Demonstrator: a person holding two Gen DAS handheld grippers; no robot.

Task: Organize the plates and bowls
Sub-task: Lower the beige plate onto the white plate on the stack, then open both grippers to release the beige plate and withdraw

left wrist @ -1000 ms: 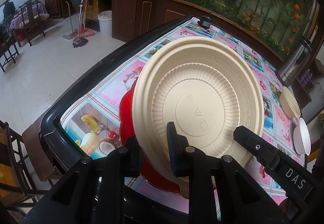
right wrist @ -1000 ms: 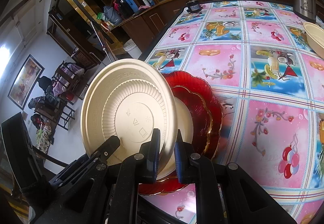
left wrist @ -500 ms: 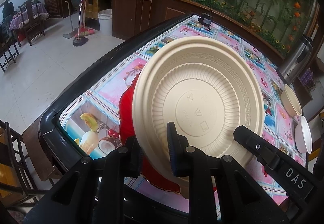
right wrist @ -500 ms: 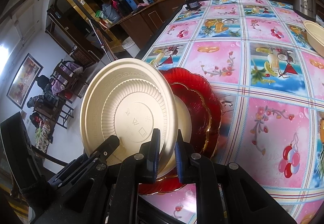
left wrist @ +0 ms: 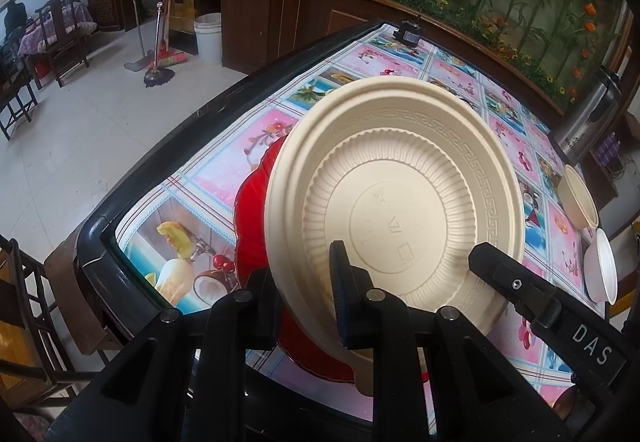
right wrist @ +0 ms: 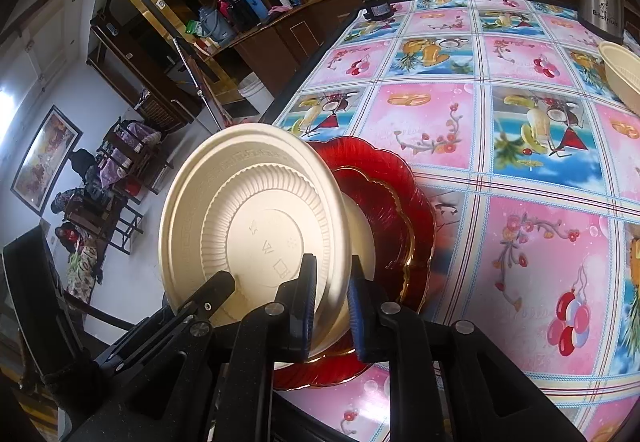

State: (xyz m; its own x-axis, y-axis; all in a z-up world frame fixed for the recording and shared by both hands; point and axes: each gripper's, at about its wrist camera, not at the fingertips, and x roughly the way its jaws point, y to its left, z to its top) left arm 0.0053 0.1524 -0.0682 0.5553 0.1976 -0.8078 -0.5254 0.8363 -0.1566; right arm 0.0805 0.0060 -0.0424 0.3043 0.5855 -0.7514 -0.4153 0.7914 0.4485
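The worktop (right wrist: 480,122), under a bright fruit-print cloth, carries the red plate (right wrist: 400,194) near its close corner; I place everything from that.

Over the red plate's near side the beige plate (left wrist: 400,202) stands tipped up on edge, with its underside facing me. A second beige dish lies flat in the red plate. Well away from the red plate, near the far right edge, sit a beige bowl (left wrist: 578,202) and a white bowl (left wrist: 600,270).

My left tongs (left wrist: 300,282) pinch the tipped plate's lower rim. My right tongs (right wrist: 330,282) straddle the same rim and have just been easing open; I see a sliver of gap at one pad.

I judge the plate light, thin, somewhat flexible moulded ware. I'd hold the flat patterned rim, not the ribbed wall, and keep it from slipping.
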